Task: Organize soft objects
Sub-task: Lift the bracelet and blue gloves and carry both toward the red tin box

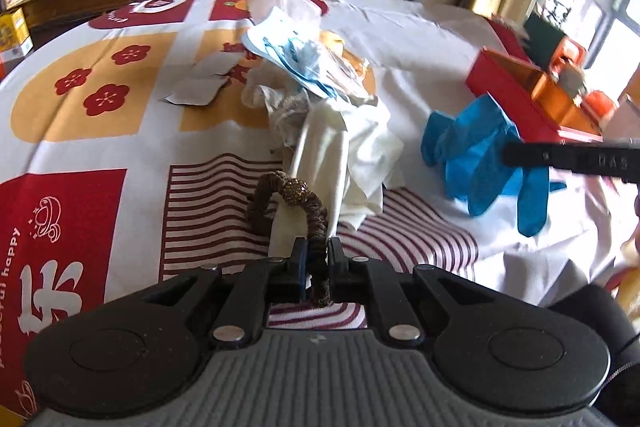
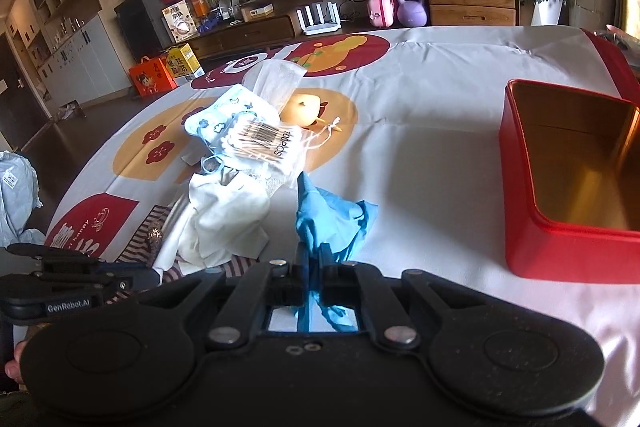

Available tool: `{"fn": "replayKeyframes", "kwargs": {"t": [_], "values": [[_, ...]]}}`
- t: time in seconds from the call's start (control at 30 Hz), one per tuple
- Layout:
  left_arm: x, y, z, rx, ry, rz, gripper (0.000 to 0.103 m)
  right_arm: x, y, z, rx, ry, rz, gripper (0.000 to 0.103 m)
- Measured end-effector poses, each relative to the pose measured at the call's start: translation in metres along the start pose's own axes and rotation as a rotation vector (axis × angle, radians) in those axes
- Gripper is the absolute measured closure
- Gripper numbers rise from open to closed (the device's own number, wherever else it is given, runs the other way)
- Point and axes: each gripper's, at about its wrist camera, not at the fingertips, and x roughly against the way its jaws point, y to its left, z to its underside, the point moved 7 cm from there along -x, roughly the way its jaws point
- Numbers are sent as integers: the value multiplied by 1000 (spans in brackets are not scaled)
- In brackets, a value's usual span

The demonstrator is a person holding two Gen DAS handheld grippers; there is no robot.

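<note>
Over the counter [image 2: 440,99], the right tongs [image 2: 314,267] pinch a blue glove [image 2: 332,219] near the open red tin [image 2: 560,251]; the left tongs [image 1: 316,259] clamp a brown scrunchie [image 1: 296,203]. Best carry the glove fully above the tin's rim before releasing, so no finger drapes outside.

Your left gripper [image 1: 316,255], matte black linkage arms, silver rivets, blue pad on one of its fingers [image 1: 301,259], grey ribbed housing behind, your right gripper [image 2: 314,267] the same black build, white lettering perhaps reading "GenRobot.AI" on the left unit's side.
</note>
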Motion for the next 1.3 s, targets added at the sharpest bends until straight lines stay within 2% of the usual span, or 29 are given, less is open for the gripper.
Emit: {"fn": "replayKeyframes", "kwargs": {"t": [0.17, 0.37, 0.53, 0.73, 1.0, 1.13, 1.3], "values": [[-2, -2, 4, -59, 24, -13, 83, 0, 1, 2, -14, 3, -7, 99], [-6, -1, 10, -72, 39, 3, 82, 0, 3, 2, -16, 1, -6, 99], [-4, 2, 9, -51, 36, 1, 92, 5, 2, 2, -19, -8, -5, 99], [8, 3, 2, -26, 4, 14, 94, 16, -1, 2, -27, -24, -7, 99], [33, -4, -26, 12, -50, 32, 94, 49, -8, -9, -45, -84, -14, 99], [49, -11, -47, 40, -77, 69, 94, 65, -18, -16, -59, -115, -21, 99], [61, -35, -71, 25, -102, 98, 94, 84, -36, -26, -90, -145, -21, 99]]}}
